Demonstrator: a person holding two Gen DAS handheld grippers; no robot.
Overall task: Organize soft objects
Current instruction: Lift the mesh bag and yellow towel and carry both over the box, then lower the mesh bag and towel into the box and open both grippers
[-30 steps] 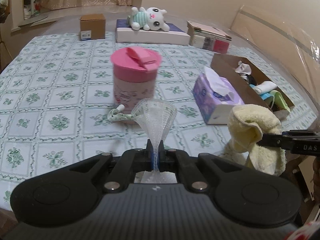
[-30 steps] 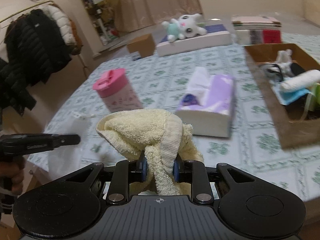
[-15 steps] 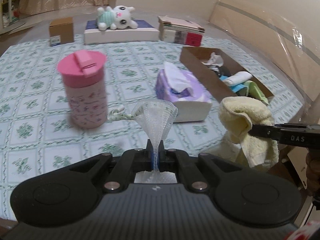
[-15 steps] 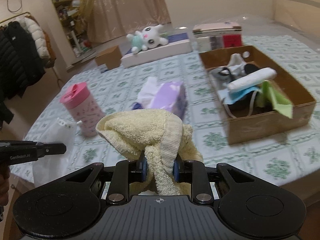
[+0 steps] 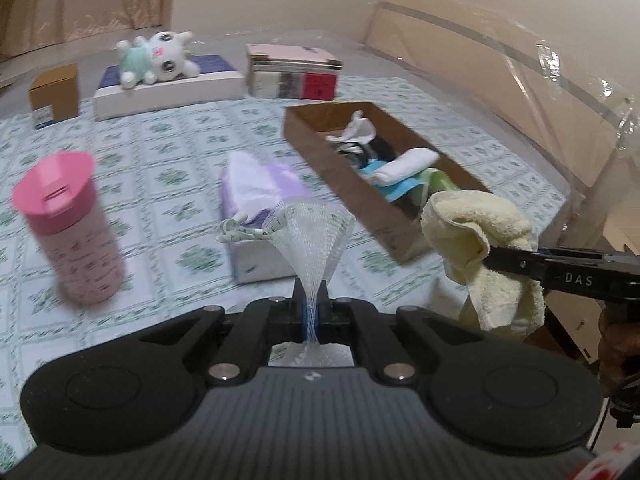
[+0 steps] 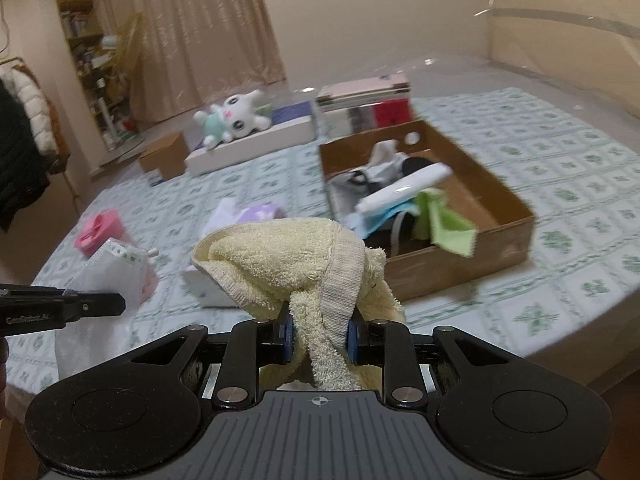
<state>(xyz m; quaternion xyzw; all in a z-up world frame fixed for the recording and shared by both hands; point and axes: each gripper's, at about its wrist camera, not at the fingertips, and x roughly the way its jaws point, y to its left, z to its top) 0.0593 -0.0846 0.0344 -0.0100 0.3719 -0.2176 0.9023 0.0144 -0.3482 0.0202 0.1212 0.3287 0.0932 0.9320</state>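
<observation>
A: Where were we with the two soft things?

B: Our left gripper (image 5: pixel 311 312) was clenched on the white mesh face mask (image 5: pixel 316 236), whose netting fanned up out of the jaws. Our right gripper (image 6: pixel 319 338) was grasping the pale yellow terry towel (image 6: pixel 292 264), bunched and drooping over the blue pads (image 6: pixel 286 338). Both were in the air above the near edge of the table with the green floral cloth (image 5: pixel 168 148).

A: What had changed over the last second?

B: Both views had swung right. A second earlier the pink-lidded plastic cup (image 5: pixel 68 224) sat dead ahead of the left gripper; now it lay off to the left, and the open brown cardboard box (image 6: pixel 496 236) of cloths had come towards the middle of both views. The grips themselves hadn't altered.

A: So we were heading for the box?

B: That was our reading. It already held a rolled white cloth (image 6: pixel 404 190), a green cloth (image 6: pixel 440 220) and something blue, so it looked like the collecting place. The towel and mask were near it but not yet over its opening.

A: Anything in the way?

B: The purple tissue box (image 5: pixel 260 216) stood between the cup and the cardboard box, just left of our path. The white plush toy (image 5: pixel 156 60) lay on a flat white box at the far side, untouched.
</observation>
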